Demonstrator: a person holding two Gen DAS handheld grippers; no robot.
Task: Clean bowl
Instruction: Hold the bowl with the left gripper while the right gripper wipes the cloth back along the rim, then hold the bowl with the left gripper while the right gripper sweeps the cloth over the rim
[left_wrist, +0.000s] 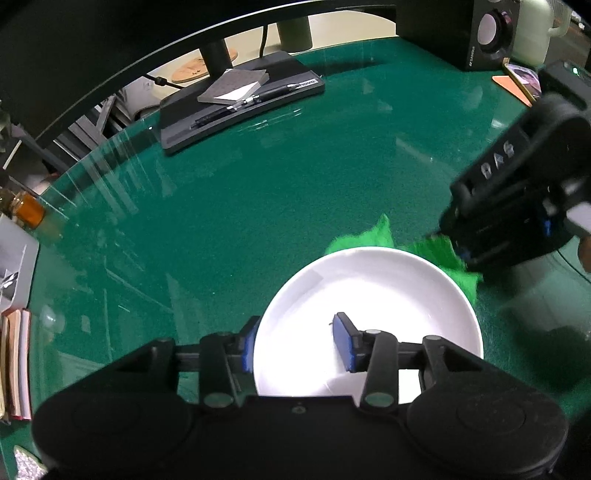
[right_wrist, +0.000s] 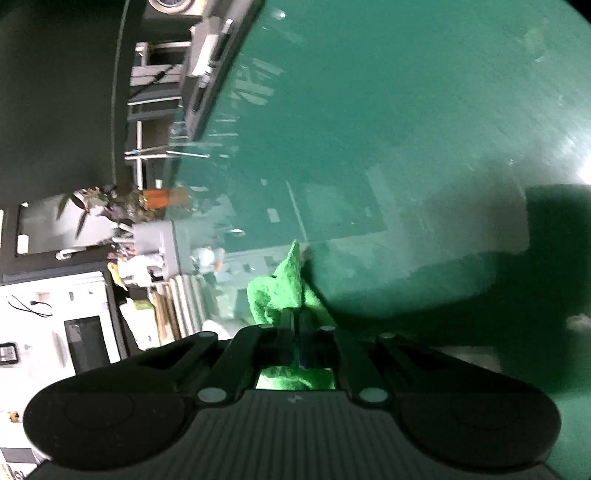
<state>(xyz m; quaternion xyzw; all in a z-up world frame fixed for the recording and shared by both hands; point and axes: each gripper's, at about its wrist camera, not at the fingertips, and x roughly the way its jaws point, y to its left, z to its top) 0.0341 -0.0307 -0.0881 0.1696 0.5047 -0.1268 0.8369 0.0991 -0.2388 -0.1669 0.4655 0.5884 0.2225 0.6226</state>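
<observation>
Straddling the rim of a smooth white round bowl (left_wrist: 369, 314), the left tool (left_wrist: 295, 343) stands spread; the right tool (right_wrist: 295, 325) pinches fuzzy green cloth (right_wrist: 280, 291) at its 1 o'clock edge on the glossy green surface (left_wrist: 258, 206).

Left gripper (left_wrist: 297, 343) — jaws parted, one blue pad (left_wrist: 248, 349) at 9 o'clock, the other at 3. Right gripper (right_wrist: 295, 325) at 2 o'clock in the left view — jaws closed, pinching green cloth (right_wrist: 280, 291).
</observation>
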